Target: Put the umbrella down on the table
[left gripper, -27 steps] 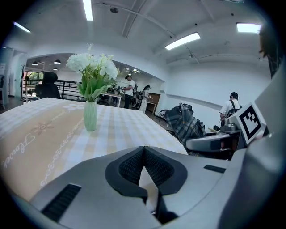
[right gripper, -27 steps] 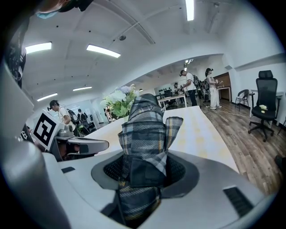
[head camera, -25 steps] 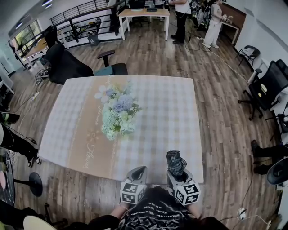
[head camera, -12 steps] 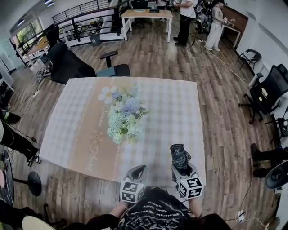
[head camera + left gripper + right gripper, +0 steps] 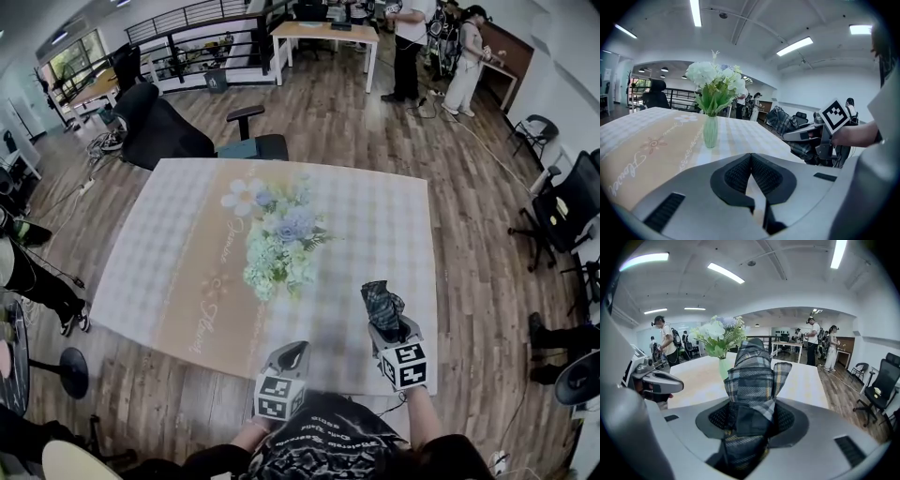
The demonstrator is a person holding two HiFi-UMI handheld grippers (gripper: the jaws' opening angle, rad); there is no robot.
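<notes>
umbrella, folded and plaid, sits clamped between the jaws of the right gripper, poking up over the near right corner of the table and seemingly clear of the cloth. the left gripper hangs just beside it at the near edge, jaws pressed together on nothing. the carry looks nearly done and the set-down is not yet made. next the right gripper needs to lower and tip the umbrella flat onto bare cloth, away from the flower vase, then let go.
</notes>
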